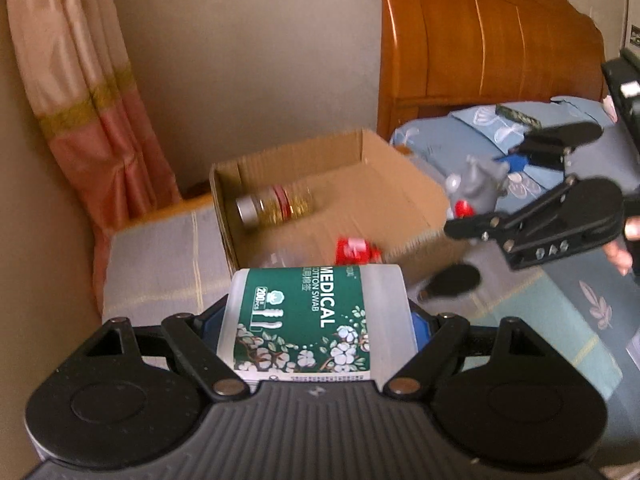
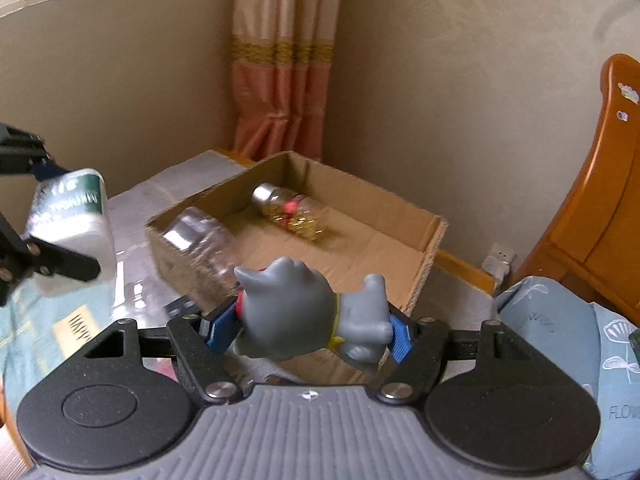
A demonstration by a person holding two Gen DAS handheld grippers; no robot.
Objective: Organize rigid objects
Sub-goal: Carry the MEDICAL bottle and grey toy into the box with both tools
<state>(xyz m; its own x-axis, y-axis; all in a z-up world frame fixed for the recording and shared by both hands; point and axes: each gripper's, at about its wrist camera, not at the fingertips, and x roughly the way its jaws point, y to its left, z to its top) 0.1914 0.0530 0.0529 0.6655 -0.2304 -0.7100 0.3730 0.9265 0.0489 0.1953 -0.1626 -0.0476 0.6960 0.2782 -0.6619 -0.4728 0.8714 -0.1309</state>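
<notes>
from the left wrist view the left gripper (image 1: 316, 320) pinches the cotton swab tub (image 1: 308, 316), light, smooth plastic best clamped mid-body, short of the cardboard box (image 1: 400, 184); from the right wrist view the right gripper (image 2: 308, 330) pinches the grey toy figure (image 2: 296, 312), stiff-looking, held across its body.

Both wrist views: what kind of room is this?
Most likely a bedroom in a home. A carved wooden headboard stands against the wall, blue floral bedding lies in front of it, and a pink curtain hangs in the corner behind the cardboard box.
</notes>
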